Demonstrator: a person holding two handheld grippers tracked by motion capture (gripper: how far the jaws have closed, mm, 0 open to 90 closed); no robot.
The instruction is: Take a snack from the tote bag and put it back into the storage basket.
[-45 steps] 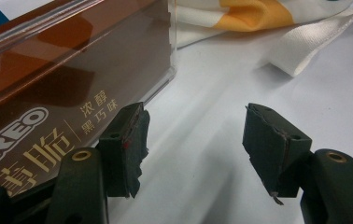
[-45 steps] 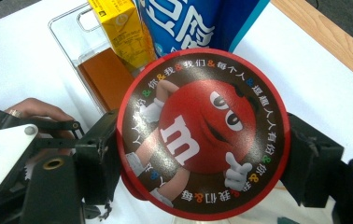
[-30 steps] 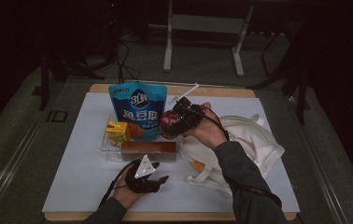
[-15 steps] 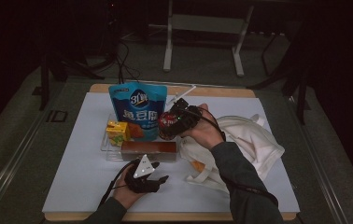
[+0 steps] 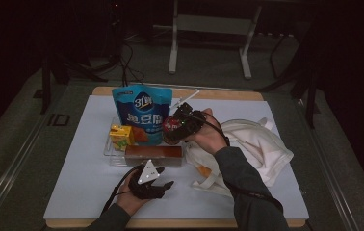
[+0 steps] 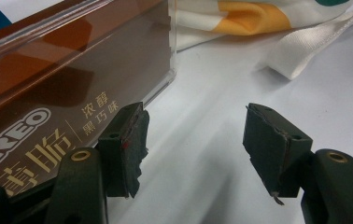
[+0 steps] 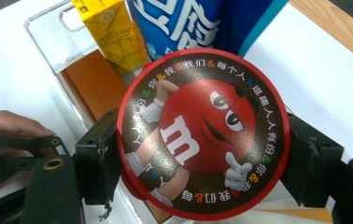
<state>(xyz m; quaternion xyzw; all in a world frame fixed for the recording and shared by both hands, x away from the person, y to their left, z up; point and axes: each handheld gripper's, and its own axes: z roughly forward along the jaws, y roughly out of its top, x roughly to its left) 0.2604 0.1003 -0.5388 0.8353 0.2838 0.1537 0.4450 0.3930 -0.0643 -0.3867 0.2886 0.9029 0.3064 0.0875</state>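
- In the high view, the right claw (image 5: 176,126) is sitting at the centre of the frame, gripping a round red M&M's tub (image 5: 172,127) from both sides.
- In the right gripper view the tub (image 7: 202,142) is lying in the middle of the frame with its printed lid facing the camera, and both black jaws are pressing against its rim at left and right.
- The tub is hanging above the clear tray (image 5: 109,147), just right of the blue snack pouch (image 5: 142,113) and above the brown Oreo box (image 5: 153,155).
- A yellow juice carton (image 5: 121,136) is standing at the left end of the tray, touching the pouch.
- The left claw (image 5: 166,184) is resting low on the white bench (image 5: 84,178), lower centre of the frame, just below the Oreo box.
- In the left gripper view its jaws are standing wide apart with nothing between them, the left pad lying just beside the box (image 6: 62,93).
- A white cloth bag (image 5: 254,147) is lying crumpled at centre right, under the person's right forearm.
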